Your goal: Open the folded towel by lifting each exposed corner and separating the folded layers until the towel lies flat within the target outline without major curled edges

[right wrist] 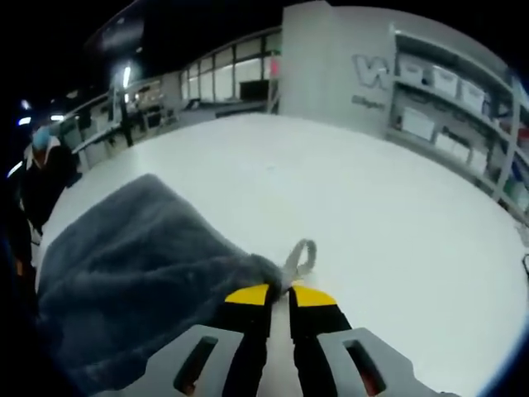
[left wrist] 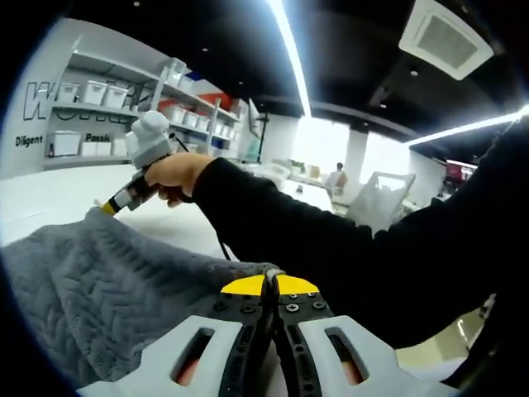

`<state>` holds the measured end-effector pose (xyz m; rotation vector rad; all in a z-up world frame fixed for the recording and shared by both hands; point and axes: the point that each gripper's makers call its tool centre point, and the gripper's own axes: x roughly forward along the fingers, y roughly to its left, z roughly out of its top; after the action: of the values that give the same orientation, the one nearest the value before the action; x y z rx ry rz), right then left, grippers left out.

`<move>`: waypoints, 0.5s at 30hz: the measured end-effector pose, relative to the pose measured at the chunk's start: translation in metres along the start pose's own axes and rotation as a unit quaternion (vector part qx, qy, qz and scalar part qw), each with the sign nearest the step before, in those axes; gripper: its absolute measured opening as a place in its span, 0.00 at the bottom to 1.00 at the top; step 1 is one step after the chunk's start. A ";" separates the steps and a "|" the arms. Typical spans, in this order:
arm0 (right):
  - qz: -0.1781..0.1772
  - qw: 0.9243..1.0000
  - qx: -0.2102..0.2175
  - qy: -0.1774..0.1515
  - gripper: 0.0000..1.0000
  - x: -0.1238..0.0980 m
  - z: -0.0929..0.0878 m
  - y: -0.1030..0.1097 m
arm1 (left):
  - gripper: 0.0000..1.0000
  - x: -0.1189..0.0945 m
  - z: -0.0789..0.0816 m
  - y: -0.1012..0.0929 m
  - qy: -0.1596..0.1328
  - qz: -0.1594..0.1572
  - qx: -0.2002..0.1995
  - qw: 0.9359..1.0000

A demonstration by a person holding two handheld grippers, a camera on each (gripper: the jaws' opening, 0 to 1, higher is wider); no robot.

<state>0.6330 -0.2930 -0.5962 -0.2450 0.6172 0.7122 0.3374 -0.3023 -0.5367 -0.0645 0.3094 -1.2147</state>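
With both corners pinched and the cloth raised off the white table (right wrist: 388, 215), the grey towel (left wrist: 99, 289) hangs between two grips that look slight. In the left gripper view, the left gripper (left wrist: 270, 285) has its yellow-tipped jaws pressed together on the very edge of a towel corner, with only a sliver of fabric showing between the tips. In the right gripper view, the right gripper (right wrist: 280, 294) is likewise clamped on a corner, right beside the small hanging loop (right wrist: 301, 255) that stands up past its tips. The right one also shows from outside in the left gripper view, held in the person's hand (left wrist: 175, 175) at the far corner of the cloth. The main risk, as I judge it, is a corner slipping free: so little fabric is caught that a sharp pull apart or a shake could drag the thick weave out of either grip, and the towel would drop in a heap. A second risk is spreading it unevenly (the target outline can't be made out in either view, so placement would be guesswork), leaving it skewed or partly off the mark. Lowering too fast could also let the hanging edge curl under itself. The dark sleeve (left wrist: 331, 248) crossing low over the cloth could brush and rumple it.
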 end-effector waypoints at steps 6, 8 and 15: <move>0.002 1.000 0.007 -0.003 0.05 -0.002 0.000 0.001 | 0.00 0.003 -0.006 0.000 0.008 0.000 -0.001 1.000; -0.009 1.000 0.002 0.003 0.09 -0.005 0.000 -0.001 | 0.00 0.004 -0.007 0.000 0.010 -0.001 -0.001 1.000; -0.041 0.997 -0.048 0.040 0.13 -0.029 -0.009 -0.010 | 0.01 0.005 -0.009 0.001 0.015 0.000 0.000 1.000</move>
<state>0.6190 -0.3198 -0.5856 -0.3875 0.6465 0.6553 0.3375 -0.3054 -0.5461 -0.0455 0.3360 -1.2167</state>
